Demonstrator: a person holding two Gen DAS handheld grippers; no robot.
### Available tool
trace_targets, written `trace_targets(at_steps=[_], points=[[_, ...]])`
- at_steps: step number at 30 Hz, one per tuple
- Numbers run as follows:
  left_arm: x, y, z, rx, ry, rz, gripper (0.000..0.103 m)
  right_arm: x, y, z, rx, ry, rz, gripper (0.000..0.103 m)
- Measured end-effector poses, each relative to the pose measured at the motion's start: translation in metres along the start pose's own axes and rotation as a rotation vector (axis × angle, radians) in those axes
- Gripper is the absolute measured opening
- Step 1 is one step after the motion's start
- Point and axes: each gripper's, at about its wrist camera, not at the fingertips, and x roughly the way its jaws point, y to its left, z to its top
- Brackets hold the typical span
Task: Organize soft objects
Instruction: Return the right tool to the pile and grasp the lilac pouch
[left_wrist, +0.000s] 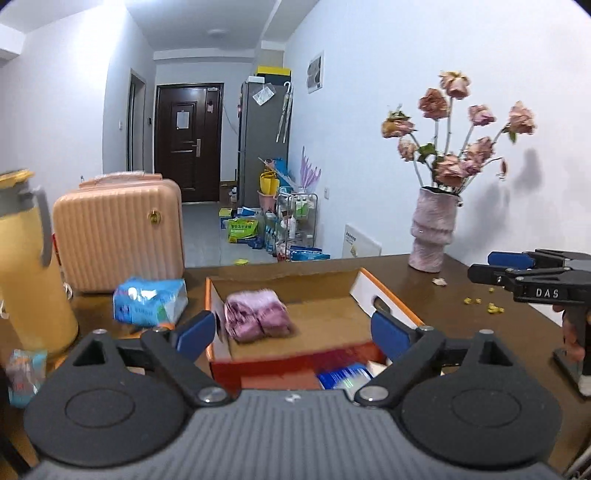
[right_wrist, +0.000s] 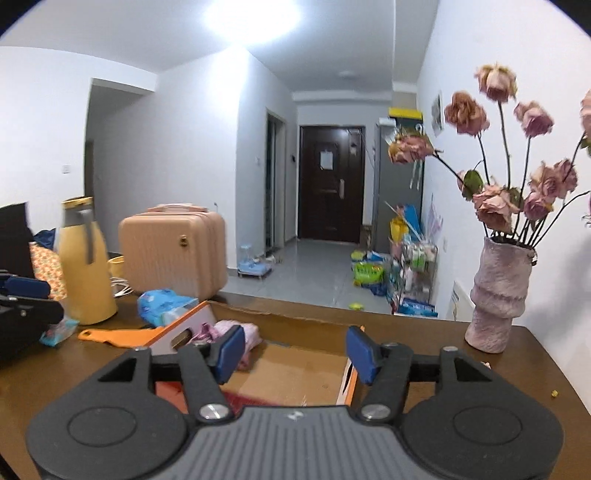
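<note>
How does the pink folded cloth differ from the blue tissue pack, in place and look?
The pink folded cloth lies inside the open cardboard box, on its bare floor; the blue tissue pack sits outside it on the table, between the box and the peach suitcase. The cloth is fuzzy, bare fabric; the pack is wrapped in shiny printed plastic. Both are soft, lie at rest, and neither is gripped.

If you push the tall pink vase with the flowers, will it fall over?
Probably easily: the pink vase looks tall with a narrow foot, and its dried flowers lean out wide above. It looks like pottery, so it might break.
</note>
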Motion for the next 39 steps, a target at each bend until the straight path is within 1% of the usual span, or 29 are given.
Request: trace_targets(at_steps=[2, 4, 6, 8, 9, 11, 13, 15, 18, 20, 23, 25, 27, 30, 32, 33, 35, 37, 39], points=[[-0.018, -0.008, -0.022, -0.025, -0.001, 0.000, 0.094, -0.021, 0.011, -0.021, -0.022, -0.017, 0.019, 0.062], [-0.037, -0.016, -0.046, -0.043, -0.007, 0.015, 0.096, -0.042, 0.021, -0.043, -0.026, -0.022, 0.039, 0.063], [-0.054, -0.023, -0.071, -0.047, -0.022, 0.050, 0.099, -0.060, 0.028, -0.070, -0.005, -0.018, 0.053, 0.073], [-0.065, -0.028, -0.096, -0.066, -0.023, 0.085, 0.100, -0.075, 0.034, -0.101, 0.033, 0.002, 0.036, 0.075], [-0.066, -0.030, -0.106, -0.076, -0.003, 0.089, 0.101, -0.081, 0.037, -0.114, 0.044, 0.022, 0.024, 0.075], [-0.065, -0.033, -0.122, -0.081, 0.058, 0.073, 0.101, -0.089, 0.040, -0.138, 0.076, 0.062, 0.007, 0.075], [-0.062, -0.038, -0.131, -0.078, 0.092, 0.078, 0.101, -0.093, 0.037, -0.156, 0.116, 0.107, 0.018, 0.075], [-0.057, -0.043, -0.137, -0.077, 0.105, 0.063, 0.101, -0.094, 0.034, -0.164, 0.132, 0.132, 0.020, 0.075], [-0.044, -0.051, -0.141, -0.083, 0.108, 0.040, 0.101, -0.092, 0.028, -0.168, 0.134, 0.133, -0.004, 0.075], [-0.031, -0.058, -0.144, -0.096, 0.121, 0.011, 0.100, -0.086, 0.024, -0.169, 0.161, 0.136, 0.003, 0.074], [-0.007, -0.070, -0.149, -0.133, 0.159, -0.060, 0.100, -0.066, 0.018, -0.169, 0.194, 0.147, 0.018, 0.074], [0.008, -0.077, -0.152, -0.151, 0.180, -0.077, 0.100, -0.048, 0.013, -0.168, 0.230, 0.162, 0.039, 0.074], [0.023, -0.079, -0.154, -0.178, 0.198, -0.087, 0.098, -0.027, 0.007, -0.167, 0.274, 0.176, 0.064, 0.070], [0.040, -0.076, -0.156, -0.244, 0.225, -0.111, 0.090, 0.000, 0.003, -0.164, 0.306, 0.202, 0.077, 0.067], [0.050, -0.073, -0.157, -0.282, 0.251, -0.130, 0.079, 0.014, 0.003, -0.162, 0.319, 0.218, 0.089, 0.063], [0.054, -0.073, -0.158, -0.287, 0.263, -0.141, 0.076, 0.021, 0.003, -0.162, 0.323, 0.231, 0.095, 0.061], [0.060, -0.072, -0.160, -0.283, 0.286, -0.164, 0.059, 0.032, 0.006, -0.163, 0.319, 0.252, 0.095, 0.059], [0.061, -0.068, -0.161, -0.293, 0.297, -0.188, 0.052, 0.038, 0.009, -0.164, 0.310, 0.265, 0.101, 0.054], [0.060, -0.066, -0.162, -0.302, 0.303, -0.194, 0.048, 0.038, 0.011, -0.167, 0.299, 0.276, 0.116, 0.037]])
